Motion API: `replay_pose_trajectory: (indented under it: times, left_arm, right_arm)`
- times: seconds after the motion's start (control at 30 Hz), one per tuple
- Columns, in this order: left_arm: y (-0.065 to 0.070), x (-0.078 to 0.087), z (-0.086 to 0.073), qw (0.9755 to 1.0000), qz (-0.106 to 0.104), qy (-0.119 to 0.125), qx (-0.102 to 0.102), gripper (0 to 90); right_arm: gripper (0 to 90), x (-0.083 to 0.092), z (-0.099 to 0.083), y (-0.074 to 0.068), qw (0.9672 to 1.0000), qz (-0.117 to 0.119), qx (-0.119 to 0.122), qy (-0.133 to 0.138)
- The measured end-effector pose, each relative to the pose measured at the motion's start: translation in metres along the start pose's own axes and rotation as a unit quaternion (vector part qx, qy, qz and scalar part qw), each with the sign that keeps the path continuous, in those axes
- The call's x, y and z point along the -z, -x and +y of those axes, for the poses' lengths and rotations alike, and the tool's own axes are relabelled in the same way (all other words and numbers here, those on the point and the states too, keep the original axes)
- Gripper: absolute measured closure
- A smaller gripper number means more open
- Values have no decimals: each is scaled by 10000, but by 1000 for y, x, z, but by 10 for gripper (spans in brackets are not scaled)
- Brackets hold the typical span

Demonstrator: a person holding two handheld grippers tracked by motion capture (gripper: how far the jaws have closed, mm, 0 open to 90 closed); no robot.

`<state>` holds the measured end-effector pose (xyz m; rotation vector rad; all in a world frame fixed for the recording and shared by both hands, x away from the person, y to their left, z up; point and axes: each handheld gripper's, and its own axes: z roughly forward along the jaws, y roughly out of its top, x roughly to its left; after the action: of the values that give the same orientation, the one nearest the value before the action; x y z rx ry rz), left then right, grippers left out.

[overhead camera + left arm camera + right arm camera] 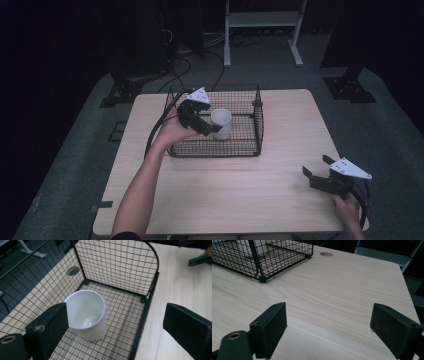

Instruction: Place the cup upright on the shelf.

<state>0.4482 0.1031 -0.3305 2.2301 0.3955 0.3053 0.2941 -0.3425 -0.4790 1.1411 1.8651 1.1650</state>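
A white cup (221, 123) stands upright and empty inside a black wire basket (255, 131) at the back middle of the wooden table. My left gripper (207, 125) hovers over the basket's left part, just left of the cup, and is open. In the left gripper view the cup (86, 313) sits beside the left jaw and no pad presses on it; the left gripper (117, 331) stands wide. My right gripper (316, 166) is open above bare wood at the front right. In the right gripper view the right gripper (328, 327) holds nothing, and the basket (259, 262) lies far left.
The table (235, 195) has bare wood in front of and to the right of the basket. A round cable hole (326, 254) sits near the far edge. A pale metal frame (262, 20) and dark stands are on the floor behind the table.
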Motion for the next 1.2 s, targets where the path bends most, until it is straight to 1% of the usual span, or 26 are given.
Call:
replay_pose_trajectory:
  times: [0.17,0.33,0.5,0.57,0.87,1.0,1.03,1.13,1.2]
  left_arm:
    - [7,5,-2,10000,6,84,-11,55]
    - [12,8,-4,10000,7,58,-48,55]
    - [19,11,-12,10000,-6,73,-15,55]
    - [21,12,-13,10000,-11,37,-14,55]
    - [32,18,-22,9999,1,123,-34,55]
    - [36,19,-26,9999,-9,105,-28,55]
    - [39,20,-29,10000,-15,68,-21,55]
    - [41,21,-32,9999,4,100,-46,55]
    - [43,23,-35,9999,-5,129,-8,55]
  right_arm:
    - [131,0,0,0,10000,1,3,-2]
    - [131,0,0,0,10000,-4,4,-6]
    - [131,0,0,0,10000,-2,5,-7]
    - [131,0,0,0,10000,-1,-3,-9]
    - [131,0,0,0,10000,-2,13,-8]
    - [131,0,0,0,10000,4,18,-10]
    - [131,0,0,0,10000,2,-3,-13]
    - [130,0,0,0,10000,2,9,-6]
    - [131,0,0,0,10000,1,13,-10]
